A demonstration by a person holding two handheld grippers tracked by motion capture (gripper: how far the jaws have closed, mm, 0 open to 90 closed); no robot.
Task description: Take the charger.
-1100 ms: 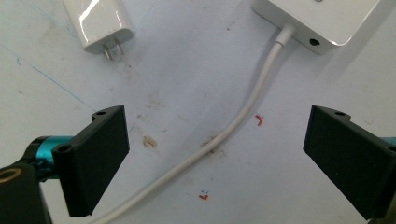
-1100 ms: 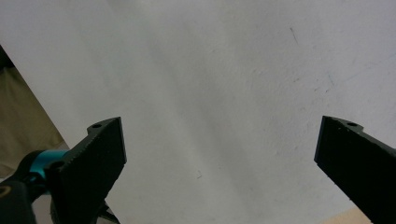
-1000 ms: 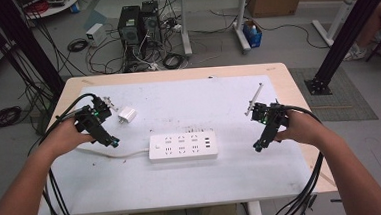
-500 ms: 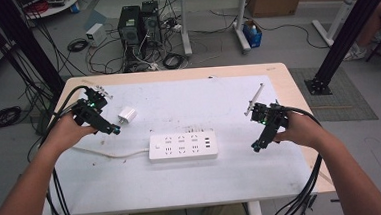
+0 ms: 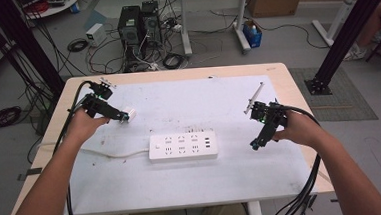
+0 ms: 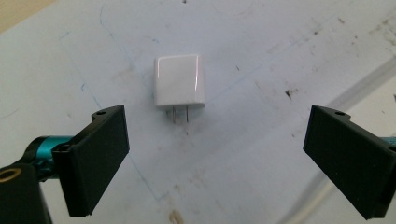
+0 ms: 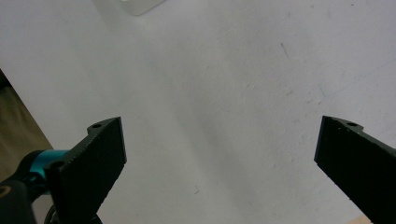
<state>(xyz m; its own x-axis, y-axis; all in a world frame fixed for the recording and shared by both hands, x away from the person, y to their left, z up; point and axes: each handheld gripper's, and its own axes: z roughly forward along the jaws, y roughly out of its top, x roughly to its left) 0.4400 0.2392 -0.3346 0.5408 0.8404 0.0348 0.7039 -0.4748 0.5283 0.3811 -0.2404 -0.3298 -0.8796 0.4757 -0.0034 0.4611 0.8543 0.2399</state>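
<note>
One camera overhead, one riding on each set of tongs.

The high view looks forward and down over the whole worktop (image 5: 193, 187) from the person's side. The left gripper view sits close above the white charger (image 6: 180, 80), which the high view shares (image 5: 129, 114). The right gripper view faces bare worktop, close up.

No lettering seems readable on the charger (image 6: 180, 80) or power strip (image 5: 183, 146).
</note>
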